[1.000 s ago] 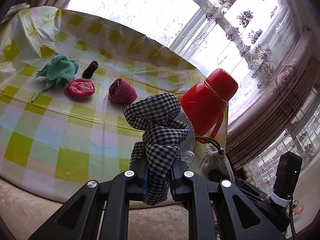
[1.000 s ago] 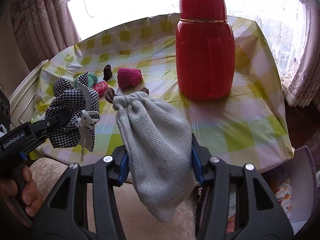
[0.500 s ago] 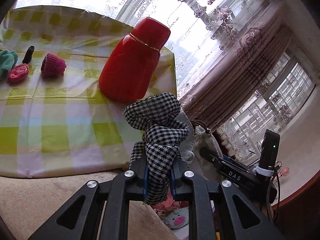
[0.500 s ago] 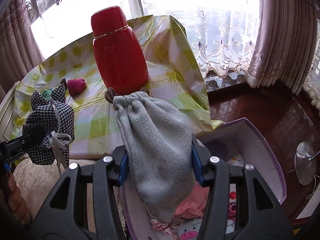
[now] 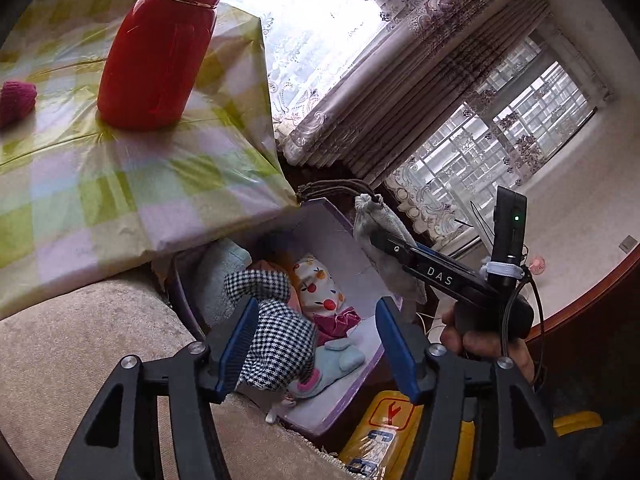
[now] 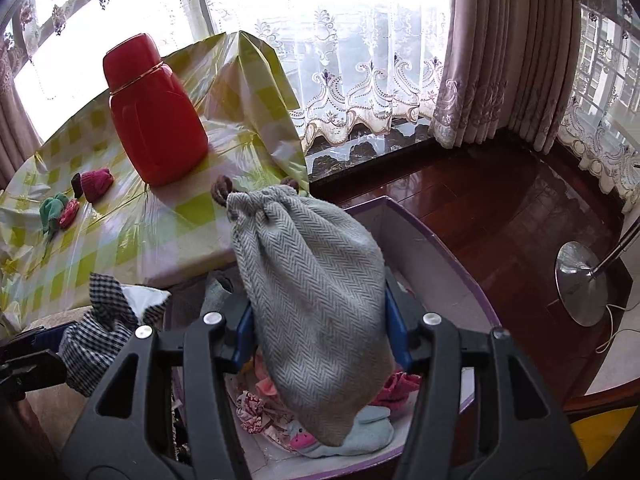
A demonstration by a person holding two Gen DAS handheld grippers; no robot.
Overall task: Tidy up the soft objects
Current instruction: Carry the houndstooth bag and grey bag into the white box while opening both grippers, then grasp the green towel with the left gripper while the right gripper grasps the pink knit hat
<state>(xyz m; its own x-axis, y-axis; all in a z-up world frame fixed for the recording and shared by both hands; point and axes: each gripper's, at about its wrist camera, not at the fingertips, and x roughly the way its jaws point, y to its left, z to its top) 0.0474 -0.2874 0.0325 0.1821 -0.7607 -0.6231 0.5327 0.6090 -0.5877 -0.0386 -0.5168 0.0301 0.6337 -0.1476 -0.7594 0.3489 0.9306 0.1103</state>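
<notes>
The left gripper (image 5: 316,340) has just been opening: its blue fingers (image 5: 236,344) stand well apart, and the black-and-white checked cloth (image 5: 276,340) lies against the left one only, clear of the right one, hanging over the purple box (image 5: 348,408). The right gripper (image 6: 320,340) has its fingers (image 6: 243,336) spread wide on either side of the grey herringbone drawstring pouch (image 6: 312,300); they have just been opening a little, and whether the pads press on the fabric cannot be told. The pouch hangs over the same box, above a pile of soft things: a fruit-print cloth (image 5: 320,288), a pale blue sock (image 5: 340,360) and pink fabric (image 6: 396,388). The box sits on the floor between a beige cushion (image 5: 80,340) and the dark wooden floor (image 6: 500,208). Beyond it, the tabletop under a yellow checked cover (image 6: 132,232) carries a red flask (image 6: 156,112), a magenta knitted piece (image 6: 96,184), a green cloth (image 6: 52,208) and a small pink item (image 6: 70,212). Lace curtains (image 6: 360,60) hang at the window.
</notes>
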